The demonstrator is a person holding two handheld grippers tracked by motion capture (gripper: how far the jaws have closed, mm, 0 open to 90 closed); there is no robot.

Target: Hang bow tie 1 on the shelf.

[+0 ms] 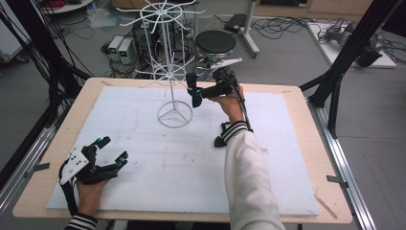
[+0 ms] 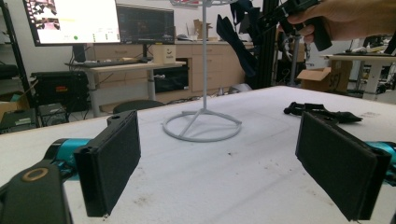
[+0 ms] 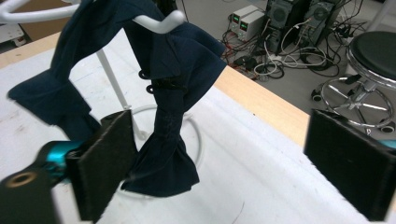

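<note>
The dark blue cloth (image 3: pixel 173 93) hangs from the white wire rack's (image 1: pixel 168 72) hook, just ahead of the right hand-held gripper (image 3: pixel 224 163), its jaws apart as if letting go; the left hand-held gripper (image 1: pixel 103 158) rests open on the surface (image 1: pixel 158 163).

Colours on the pale wooden desk (image 1: pixel 297 96)

A white foam sheet (image 1: pixel 158 167) covers it; a white wire rack (image 1: pixel 168 72) holds a dark navy cloth (image 3: pixel 173 93); black claws show teal fittings; sleeve cuffs (image 1: pixel 234 129) are black-and-white striped.
</note>
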